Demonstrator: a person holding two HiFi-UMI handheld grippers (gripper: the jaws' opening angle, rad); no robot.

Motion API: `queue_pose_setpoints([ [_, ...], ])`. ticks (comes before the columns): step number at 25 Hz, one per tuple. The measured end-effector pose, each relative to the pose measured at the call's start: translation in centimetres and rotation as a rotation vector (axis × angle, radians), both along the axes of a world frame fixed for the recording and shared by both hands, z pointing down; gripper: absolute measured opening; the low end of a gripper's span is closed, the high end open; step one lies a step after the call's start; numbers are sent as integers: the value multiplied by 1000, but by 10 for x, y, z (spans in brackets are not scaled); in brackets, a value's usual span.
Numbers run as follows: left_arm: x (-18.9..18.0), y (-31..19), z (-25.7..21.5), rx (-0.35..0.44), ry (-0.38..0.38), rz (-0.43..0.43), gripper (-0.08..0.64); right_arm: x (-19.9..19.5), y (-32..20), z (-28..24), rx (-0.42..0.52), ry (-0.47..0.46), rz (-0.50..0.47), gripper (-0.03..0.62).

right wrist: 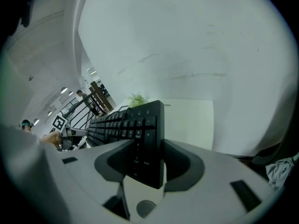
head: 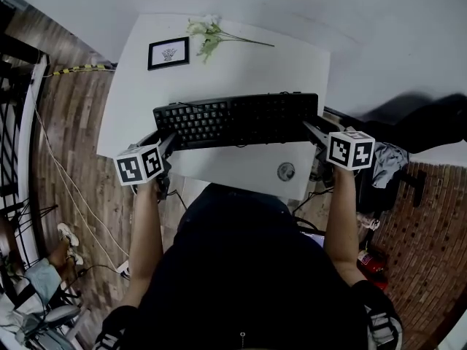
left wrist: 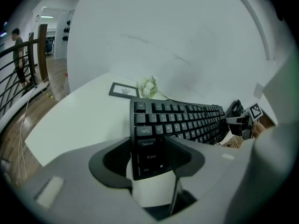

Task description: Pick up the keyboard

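A black keyboard [head: 237, 119] hangs level over the front half of the white table [head: 241, 71], carried by its two short ends. My left gripper [head: 166, 141] is shut on the left end, and in the left gripper view the Caps Lock and Shift keys of the keyboard [left wrist: 187, 120] sit between the jaws of that gripper [left wrist: 149, 155]. My right gripper [head: 315, 130] is shut on the right end. In the right gripper view the number-pad edge of the keyboard [right wrist: 126, 122] stands between the jaws of that gripper [right wrist: 148, 157].
At the table's far side lie a small framed picture [head: 168, 52] and a sprig of pale flowers [head: 208, 35]. A round grey disc [head: 286, 171] sits in the tabletop near its front edge. A railing [head: 18, 122] and cables run over the wooden floor at left.
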State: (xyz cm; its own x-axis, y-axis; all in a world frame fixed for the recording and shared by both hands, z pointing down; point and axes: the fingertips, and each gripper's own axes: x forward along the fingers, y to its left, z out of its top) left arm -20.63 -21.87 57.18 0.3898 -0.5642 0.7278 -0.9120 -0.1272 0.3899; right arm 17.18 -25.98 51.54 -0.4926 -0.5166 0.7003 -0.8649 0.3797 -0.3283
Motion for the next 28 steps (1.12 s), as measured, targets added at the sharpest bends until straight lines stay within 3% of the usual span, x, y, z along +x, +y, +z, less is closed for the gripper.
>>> queue_pose_setpoints([
  [14, -20, -30, -124, 381, -107, -24, 233, -13, -17, -103, 339, -52, -7, 196],
  [28, -28, -22, -195, 714, -180, -26, 233, -19, 1, -155, 628, -91, -3, 195],
])
